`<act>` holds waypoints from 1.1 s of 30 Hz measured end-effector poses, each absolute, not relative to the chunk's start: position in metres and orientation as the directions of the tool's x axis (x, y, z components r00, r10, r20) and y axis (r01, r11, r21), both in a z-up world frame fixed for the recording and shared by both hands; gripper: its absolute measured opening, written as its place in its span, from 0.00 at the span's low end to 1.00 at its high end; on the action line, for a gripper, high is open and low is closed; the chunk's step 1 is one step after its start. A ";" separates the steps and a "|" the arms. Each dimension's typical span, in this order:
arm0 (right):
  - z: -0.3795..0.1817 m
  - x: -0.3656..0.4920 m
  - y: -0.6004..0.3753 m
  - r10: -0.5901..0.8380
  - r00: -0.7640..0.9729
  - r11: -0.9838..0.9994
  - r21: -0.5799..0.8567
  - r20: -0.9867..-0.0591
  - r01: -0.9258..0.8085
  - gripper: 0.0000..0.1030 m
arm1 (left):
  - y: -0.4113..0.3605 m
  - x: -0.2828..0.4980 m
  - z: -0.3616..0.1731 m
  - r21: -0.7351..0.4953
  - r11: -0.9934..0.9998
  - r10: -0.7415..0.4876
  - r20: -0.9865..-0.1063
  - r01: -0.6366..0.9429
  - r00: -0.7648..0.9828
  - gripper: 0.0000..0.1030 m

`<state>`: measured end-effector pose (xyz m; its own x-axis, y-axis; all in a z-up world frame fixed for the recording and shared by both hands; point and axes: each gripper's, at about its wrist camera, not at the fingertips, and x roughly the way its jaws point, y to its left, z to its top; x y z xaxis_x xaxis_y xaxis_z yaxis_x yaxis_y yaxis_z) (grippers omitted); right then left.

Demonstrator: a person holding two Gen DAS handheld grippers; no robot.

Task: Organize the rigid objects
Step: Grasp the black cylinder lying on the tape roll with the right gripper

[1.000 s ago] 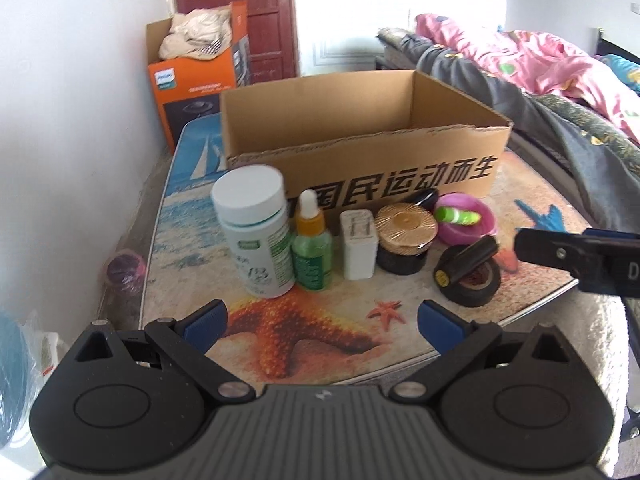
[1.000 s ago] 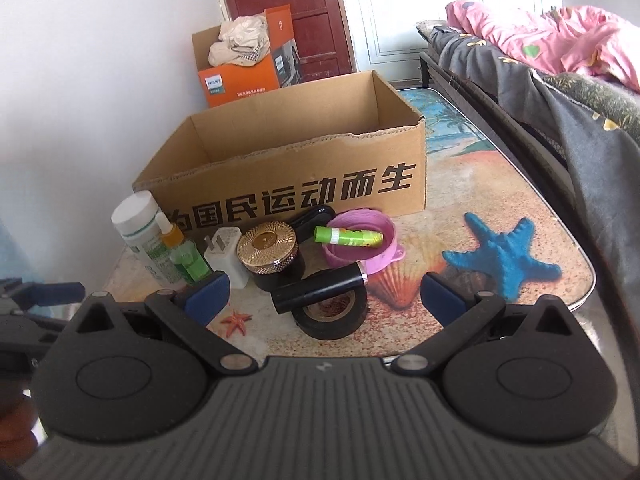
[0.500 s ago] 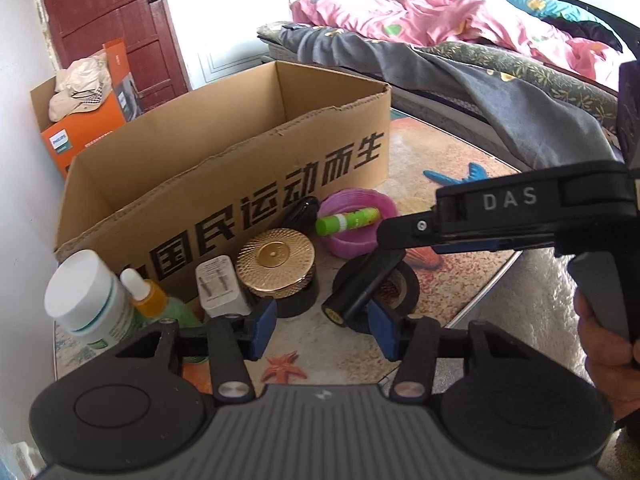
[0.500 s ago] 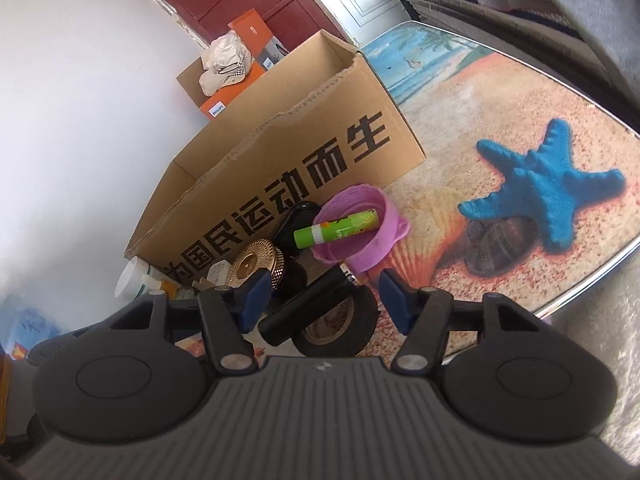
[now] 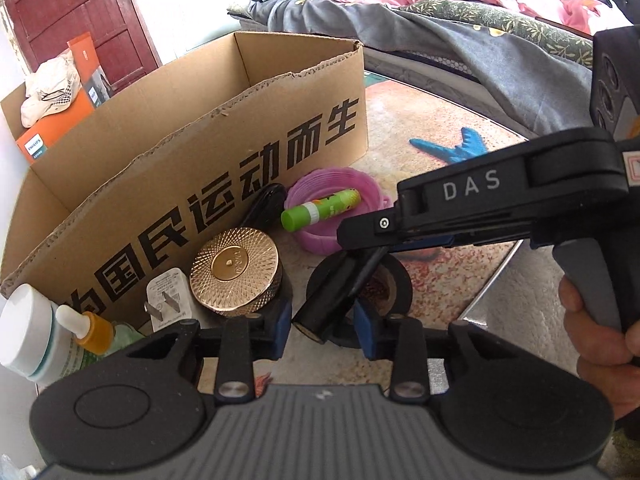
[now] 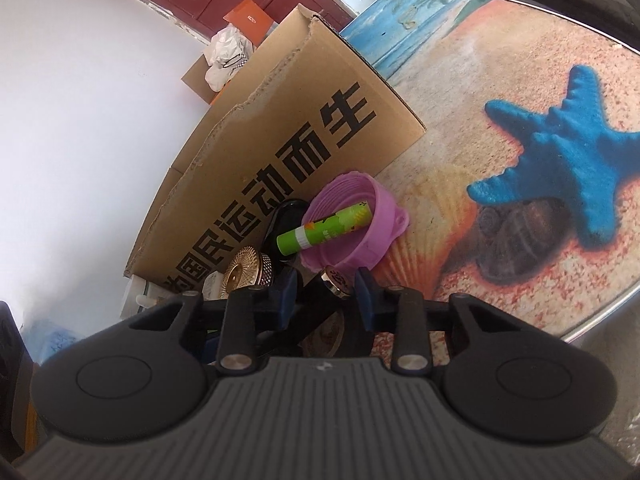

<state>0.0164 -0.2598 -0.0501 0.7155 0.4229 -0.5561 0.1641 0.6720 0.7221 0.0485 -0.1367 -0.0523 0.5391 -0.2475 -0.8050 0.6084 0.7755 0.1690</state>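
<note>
A: Going left to right along the table [image 5: 436, 120] from the left wrist view, what is standing there?

B: A white-capped bottle [image 5: 28, 330] is sitting at the far left, a dropper bottle [image 5: 90, 330] with an orange neck just beside it, then a white plug adapter [image 5: 168, 300], all in front of the cardboard box [image 5: 168, 168]. A gold-lidded jar [image 5: 234, 266] is sitting next, touching the adapter's side as far as I can tell

A: And past the jar?

B: A black tube [image 5: 332, 292] is lying tilted across a roll of black tape [image 5: 394, 284]. Behind them a pink bowl [image 5: 344, 184] is holding a green glue stick [image 5: 320, 209], and a black object [image 5: 266, 200] is lying between the bowl and the box; what it is I cannot tell

A: What is the left gripper [image 5: 322, 330] doing?

B: Its jaws are closing with the near end of the tube between the blue pads [image 5: 366, 330]. Whether the pads are pressing on it yet, I cannot tell

A: And the right gripper [image 6: 325, 294]?

B: From its own camera its jaws are closing too, around the tube's gold-tipped far end [image 6: 338, 279]; there again contact is not clear. In the left view it is reaching in from the right, held by a hand [image 5: 600, 336]

A: Is anything lying in the box?

B: Its inside is mostly hidden, so I cannot say
</note>
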 end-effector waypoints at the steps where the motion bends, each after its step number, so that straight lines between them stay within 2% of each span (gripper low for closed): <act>1: -0.050 0.016 -0.261 0.421 0.718 0.672 0.722 -0.553 0.162 0.29 | -0.137 0.049 -0.053 0.173 0.773 -0.247 -0.804 0.610 0.540 0.34; 10: -0.036 0.008 -0.266 0.413 0.755 0.679 0.725 -0.509 0.117 0.24 | -0.140 0.046 -0.052 0.189 0.768 -0.252 -0.789 0.612 0.560 0.33; 16: -0.029 0.007 -0.264 0.418 0.768 0.680 0.728 -0.485 0.089 0.22 | -0.144 0.042 -0.055 0.253 0.749 -0.231 -0.766 0.612 0.600 0.32; 21: -0.040 0.012 -0.265 0.501 0.756 0.573 0.816 -0.422 0.076 0.19 | -0.148 0.042 -0.059 0.276 0.738 -0.245 -0.740 0.616 0.626 0.23; 28: -0.047 0.024 -0.253 0.511 0.735 0.588 0.805 -0.444 0.077 0.17 | -0.151 0.047 -0.064 0.307 0.739 -0.225 -0.727 0.600 0.649 0.22; 31: -0.048 0.031 -0.252 0.515 0.702 0.604 0.789 -0.492 0.110 0.17 | -0.148 0.049 -0.060 0.295 0.746 -0.234 -0.724 0.597 0.649 0.22; 33: -0.051 0.031 -0.253 0.545 0.679 0.572 0.810 -0.492 0.128 0.19 | -0.147 0.048 -0.058 0.291 0.750 -0.235 -0.722 0.594 0.651 0.22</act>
